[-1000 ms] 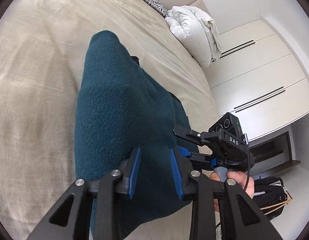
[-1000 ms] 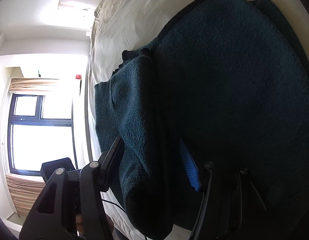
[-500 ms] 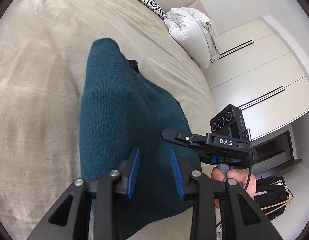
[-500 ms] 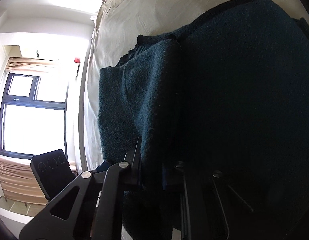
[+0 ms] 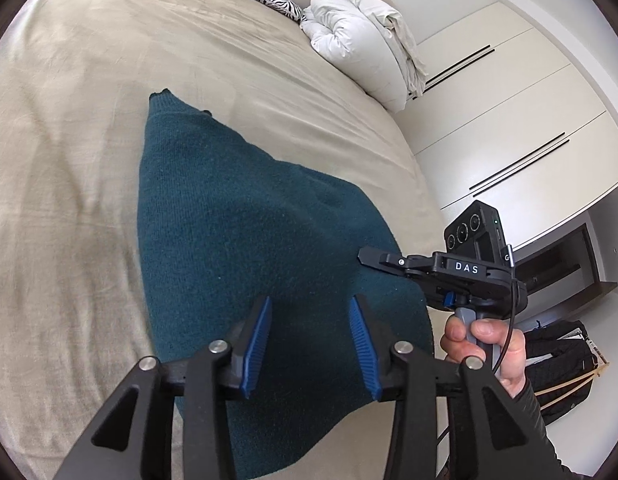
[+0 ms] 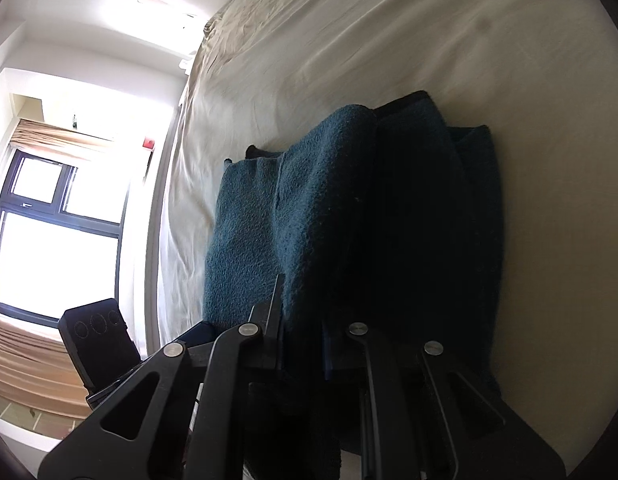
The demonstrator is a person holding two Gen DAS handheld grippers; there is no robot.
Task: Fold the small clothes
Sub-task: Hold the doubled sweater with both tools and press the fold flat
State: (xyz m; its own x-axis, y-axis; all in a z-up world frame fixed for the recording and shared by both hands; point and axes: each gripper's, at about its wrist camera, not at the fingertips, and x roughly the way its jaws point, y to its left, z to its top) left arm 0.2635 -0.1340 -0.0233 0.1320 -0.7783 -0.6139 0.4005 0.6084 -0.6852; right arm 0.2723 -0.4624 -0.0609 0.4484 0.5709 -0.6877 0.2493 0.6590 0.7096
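Sweater [image 5: 237, 248] lengthwise, narrow end pointing away

The teal sweater [image 5: 245, 256] is showing a coarse, matt knit; the bed sheet [image 5: 69, 184] is looking smooth, lightly creased cloth.

The white letters "DAS" stand on the black body of the right gripper [image 5: 393, 261], seen from the left wrist view; beside them, at the edge of its camera block, a single white "G" shows. Nothing else is legible
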